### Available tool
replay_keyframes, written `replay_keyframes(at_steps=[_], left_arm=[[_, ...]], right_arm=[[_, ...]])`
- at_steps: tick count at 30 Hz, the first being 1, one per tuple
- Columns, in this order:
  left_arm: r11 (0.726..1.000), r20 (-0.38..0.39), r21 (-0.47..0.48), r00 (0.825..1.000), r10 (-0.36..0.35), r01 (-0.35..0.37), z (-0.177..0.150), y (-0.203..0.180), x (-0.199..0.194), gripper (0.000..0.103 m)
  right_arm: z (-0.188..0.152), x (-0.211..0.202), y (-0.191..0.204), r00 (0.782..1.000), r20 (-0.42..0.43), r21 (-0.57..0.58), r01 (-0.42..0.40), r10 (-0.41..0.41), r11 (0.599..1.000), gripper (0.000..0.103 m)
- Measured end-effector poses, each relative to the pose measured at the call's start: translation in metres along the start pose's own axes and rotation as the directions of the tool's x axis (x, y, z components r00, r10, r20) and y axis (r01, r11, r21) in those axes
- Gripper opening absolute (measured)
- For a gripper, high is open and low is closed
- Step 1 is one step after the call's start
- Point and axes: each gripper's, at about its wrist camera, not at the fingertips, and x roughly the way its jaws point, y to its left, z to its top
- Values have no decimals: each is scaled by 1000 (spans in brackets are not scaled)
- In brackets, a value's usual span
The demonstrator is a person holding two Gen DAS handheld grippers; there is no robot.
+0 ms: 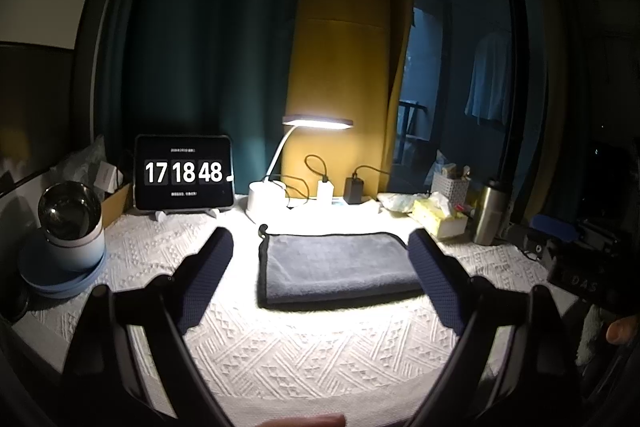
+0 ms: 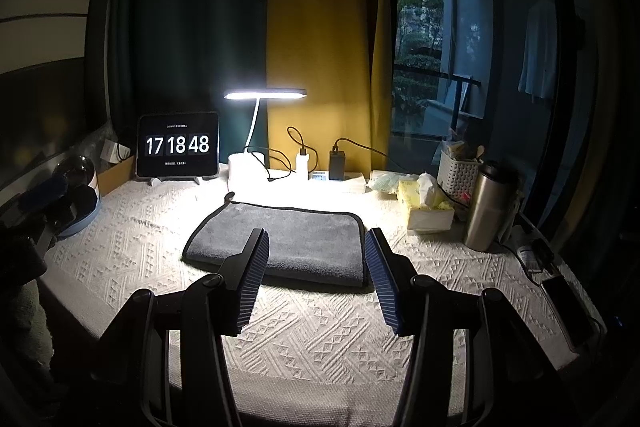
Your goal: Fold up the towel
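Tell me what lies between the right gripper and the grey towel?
Only bare white textured tablecloth lies between the open right gripper and the folded grey towel, seen in the right wrist view.

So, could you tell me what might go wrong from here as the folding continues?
1. The grey towel already lies folded with a thick near edge; an open gripper could pinch only the top layer, so the fold slips apart.
2. The textured white tablecloth beneath could be caught together with the towel.
3. The charger cables and lamp base sit just behind the towel, so a far reach might snag them.
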Motion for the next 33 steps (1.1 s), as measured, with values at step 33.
replay_keyframes(at_steps=[33], left_arm=[[1000, -11, -9, 1000, 5, -5, 0, 2, 1, 90]], right_arm=[[2, 0, 3, 1000, -3, -3, -1, 1, 1000, 53]])
